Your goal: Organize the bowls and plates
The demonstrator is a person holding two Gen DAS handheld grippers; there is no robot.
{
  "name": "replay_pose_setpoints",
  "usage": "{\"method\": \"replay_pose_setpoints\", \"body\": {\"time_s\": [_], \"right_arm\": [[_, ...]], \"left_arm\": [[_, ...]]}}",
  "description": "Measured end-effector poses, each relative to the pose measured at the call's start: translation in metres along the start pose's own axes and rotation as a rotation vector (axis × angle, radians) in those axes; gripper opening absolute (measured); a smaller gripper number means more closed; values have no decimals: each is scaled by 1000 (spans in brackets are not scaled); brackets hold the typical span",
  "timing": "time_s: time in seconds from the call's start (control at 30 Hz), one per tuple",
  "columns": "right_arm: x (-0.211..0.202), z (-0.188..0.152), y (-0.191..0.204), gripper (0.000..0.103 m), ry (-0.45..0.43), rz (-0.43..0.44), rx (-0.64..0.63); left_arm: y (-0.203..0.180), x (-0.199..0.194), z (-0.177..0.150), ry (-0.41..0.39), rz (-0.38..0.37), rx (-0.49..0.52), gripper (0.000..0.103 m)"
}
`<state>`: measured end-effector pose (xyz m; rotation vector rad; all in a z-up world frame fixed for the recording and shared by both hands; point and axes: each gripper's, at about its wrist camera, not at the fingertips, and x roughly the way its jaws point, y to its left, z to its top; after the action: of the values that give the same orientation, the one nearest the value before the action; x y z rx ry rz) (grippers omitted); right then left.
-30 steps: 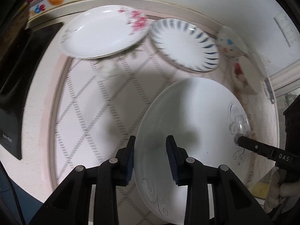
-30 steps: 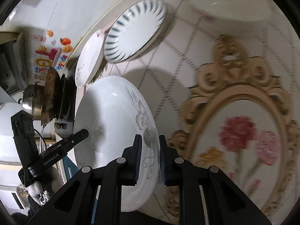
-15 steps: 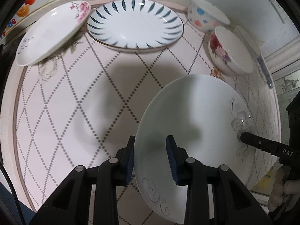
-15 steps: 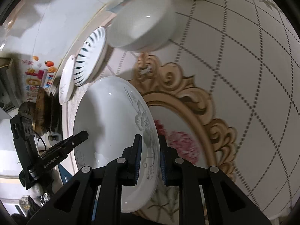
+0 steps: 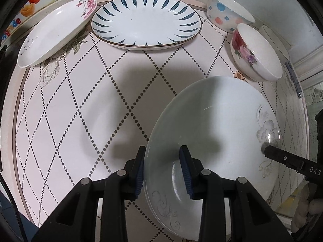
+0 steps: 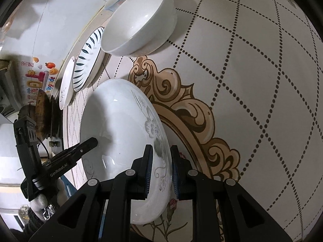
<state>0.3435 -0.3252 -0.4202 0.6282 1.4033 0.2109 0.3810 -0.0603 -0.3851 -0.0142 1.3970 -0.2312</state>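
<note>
A white plate with grey flowers [image 5: 212,125] is held above the table by both grippers. My left gripper [image 5: 164,170] is shut on its near rim. My right gripper [image 6: 160,170] is shut on the opposite rim by the grey flower [image 6: 153,129]; its finger shows at the right of the left wrist view [image 5: 282,158]. At the back stand a blue-striped plate [image 5: 145,20] and a pink-blossom plate [image 5: 54,32]. At the right stand a rose bowl [image 5: 256,54] and a dotted bowl [image 5: 226,10].
The round table [image 5: 60,111] has a pink dotted diamond pattern and a gold ornament [image 6: 187,109]. The rose bowl shows white in the right wrist view [image 6: 139,22]. A wall runs behind the table. Dark kitchen items [image 6: 42,113] stand at the left.
Both grippers have carried the plate to the right along the table. The bowls have come into view. The back plates have shifted left in the left view.
</note>
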Motion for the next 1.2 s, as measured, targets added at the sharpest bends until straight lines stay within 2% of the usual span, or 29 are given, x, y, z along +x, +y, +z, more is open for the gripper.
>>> {"method": "replay_pose_setpoints", "body": {"time_s": [0.23,0.37,0.47,0.57,0.6,0.63,0.7,0.8,0.87,0.97,1.1,1.2], "right_arm": [[4,4,1,22,13,26,21],[0,3,-1,22,20,13,40],[-13,-1,0,22,17,-9,49],[-37,-9,9,23,-12,-53,51],[-44,-11,14,26,-21,-52,51],[-51,-12,22,29,-31,-45,47],[-61,-10,53,41,-61,-39,13],[-60,5,100,44,-85,19,-20],[-43,27,140,47,-82,113,-30],[-8,63,190,47,-68,162,-56],[50,121,255,47,-45,158,-120],[92,166,286,47,-12,121,-147]], "left_arm": [[1,-1,-7,9,1,-9,31],[8,-13,-9,-11,-6,4,31],[21,-41,-4,-60,-36,-7,31],[45,-87,4,-165,-35,-3,31],[52,-98,6,-194,-29,-5,31],[61,-108,9,-221,-21,-12,32],[85,-129,22,-273,-17,-26,48],[129,-137,42,-317,5,-75,60],[160,-128,52,-308,19,-121,60],[200,-109,66,-280,21,-203,60],[255,-75,88,-236,22,-311,60],[270,-62,97,-209,26,-351,60]]}}
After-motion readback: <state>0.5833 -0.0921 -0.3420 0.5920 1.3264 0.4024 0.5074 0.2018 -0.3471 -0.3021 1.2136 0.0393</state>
